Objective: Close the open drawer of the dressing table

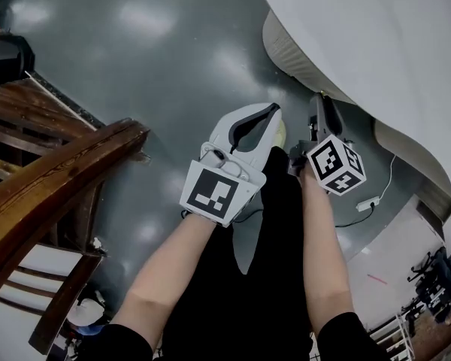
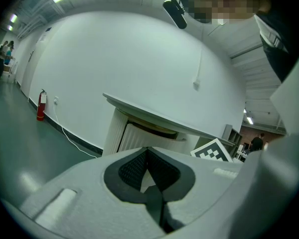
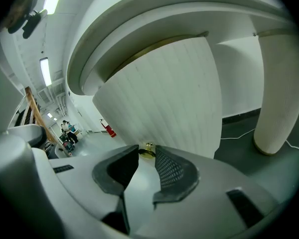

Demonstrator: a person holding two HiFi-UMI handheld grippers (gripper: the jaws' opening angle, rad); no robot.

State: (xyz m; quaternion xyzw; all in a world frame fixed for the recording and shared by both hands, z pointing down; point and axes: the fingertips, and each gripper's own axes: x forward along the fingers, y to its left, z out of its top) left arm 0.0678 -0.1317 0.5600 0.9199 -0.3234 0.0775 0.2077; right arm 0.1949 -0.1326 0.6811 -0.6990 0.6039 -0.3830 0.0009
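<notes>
The white dressing table (image 1: 376,43) fills the upper right of the head view, and its ribbed, curved drawer front (image 1: 286,51) stands out from under the top. My right gripper (image 1: 318,105) points at that drawer. In the right gripper view its jaws (image 3: 147,156) stand open, and the brass drawer knob (image 3: 148,150) sits just past the fingertips, with no pad pressing on it. My left gripper (image 1: 273,111) hovers beside it over the floor, shut and empty. The left gripper view shows the tabletop (image 2: 159,116) and the drawer front (image 2: 144,137) further off.
A dark wooden chair (image 1: 52,179) stands at the left. A white power strip (image 1: 368,203) with its cable lies on the grey floor under the table. A thick white table leg (image 3: 279,98) stands to the right of the drawer. A red fire extinguisher (image 2: 41,105) leans at the far wall.
</notes>
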